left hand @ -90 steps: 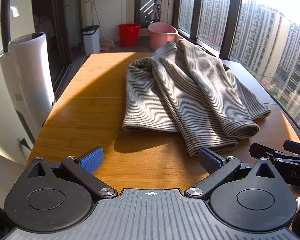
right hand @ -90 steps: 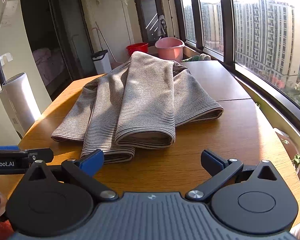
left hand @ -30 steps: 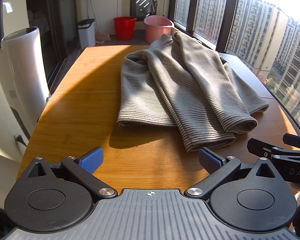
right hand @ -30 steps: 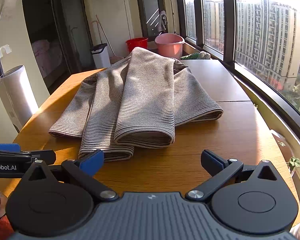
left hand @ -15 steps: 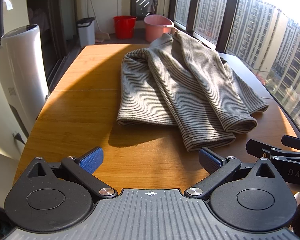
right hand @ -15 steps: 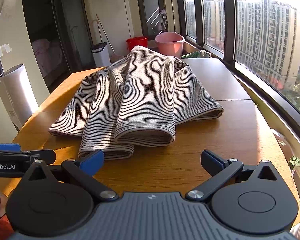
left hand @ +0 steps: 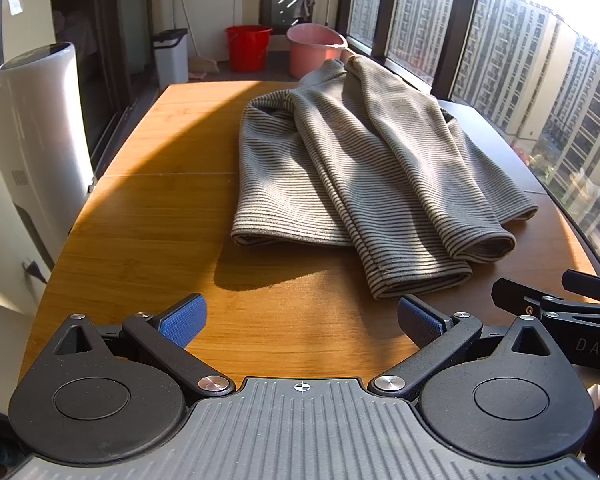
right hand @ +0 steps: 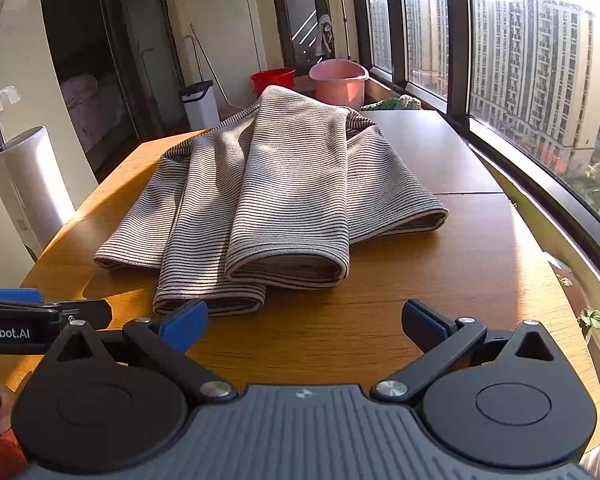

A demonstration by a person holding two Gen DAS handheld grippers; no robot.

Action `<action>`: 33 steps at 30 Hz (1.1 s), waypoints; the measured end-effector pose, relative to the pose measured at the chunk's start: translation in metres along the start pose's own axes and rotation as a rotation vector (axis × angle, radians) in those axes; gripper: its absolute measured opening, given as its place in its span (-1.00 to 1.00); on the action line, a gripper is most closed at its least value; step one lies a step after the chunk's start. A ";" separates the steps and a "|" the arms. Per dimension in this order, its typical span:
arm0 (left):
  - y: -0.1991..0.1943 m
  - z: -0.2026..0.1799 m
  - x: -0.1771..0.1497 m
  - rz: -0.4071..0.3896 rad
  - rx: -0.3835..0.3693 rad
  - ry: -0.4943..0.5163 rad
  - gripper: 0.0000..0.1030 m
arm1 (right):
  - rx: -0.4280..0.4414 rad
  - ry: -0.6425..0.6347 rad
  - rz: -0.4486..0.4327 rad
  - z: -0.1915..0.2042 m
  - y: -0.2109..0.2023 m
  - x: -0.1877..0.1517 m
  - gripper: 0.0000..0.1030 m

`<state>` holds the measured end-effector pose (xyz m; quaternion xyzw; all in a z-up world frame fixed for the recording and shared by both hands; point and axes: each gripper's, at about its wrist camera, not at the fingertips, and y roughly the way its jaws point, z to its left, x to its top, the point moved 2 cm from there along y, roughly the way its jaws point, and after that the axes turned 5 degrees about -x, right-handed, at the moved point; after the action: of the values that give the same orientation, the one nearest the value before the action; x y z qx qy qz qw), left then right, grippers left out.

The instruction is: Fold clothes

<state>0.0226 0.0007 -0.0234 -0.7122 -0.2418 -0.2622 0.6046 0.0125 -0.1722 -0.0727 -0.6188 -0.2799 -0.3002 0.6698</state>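
Observation:
A grey striped garment (left hand: 364, 176) lies on the wooden table (left hand: 152, 216), folded lengthwise with both sleeves laid over its body and pointing at me. It also shows in the right wrist view (right hand: 276, 200). My left gripper (left hand: 300, 320) is open and empty above the near table edge, just short of the sleeve ends. My right gripper (right hand: 304, 322) is open and empty, close in front of the sleeve cuffs. Each gripper shows at the edge of the other's view: the right (left hand: 560, 312) and the left (right hand: 40, 312).
A white tall appliance (left hand: 36, 140) stands left of the table. A red bucket (left hand: 248, 46), a pink bucket (left hand: 314, 54) and a white bin (left hand: 172, 56) stand on the floor beyond the table's far end. Windows (right hand: 540, 80) run along the right.
Both grippers stay open and empty. The views shifted only slightly; the garment has not moved.

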 end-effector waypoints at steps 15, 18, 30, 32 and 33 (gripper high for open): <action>0.021 0.008 0.018 0.024 -0.082 -0.026 1.00 | -0.010 -0.019 0.028 -0.004 0.018 0.009 1.00; 0.033 0.006 0.032 0.009 -0.115 -0.007 1.00 | -0.019 0.007 0.021 -0.013 0.026 0.018 1.00; 0.112 -0.004 0.111 -0.068 -0.256 0.091 1.00 | 0.010 0.028 -0.018 -0.035 0.100 0.091 1.00; 0.134 -0.004 0.120 -0.044 -0.247 0.092 1.00 | 0.055 0.055 -0.012 -0.034 0.121 0.109 1.00; 0.144 -0.002 0.124 -0.028 -0.254 0.079 1.00 | 0.077 0.071 -0.013 -0.034 0.130 0.117 1.00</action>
<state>0.2098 -0.0195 -0.0463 -0.7685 -0.1926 -0.3270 0.5151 0.1881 -0.2058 -0.0739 -0.5796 -0.2714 -0.3154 0.7007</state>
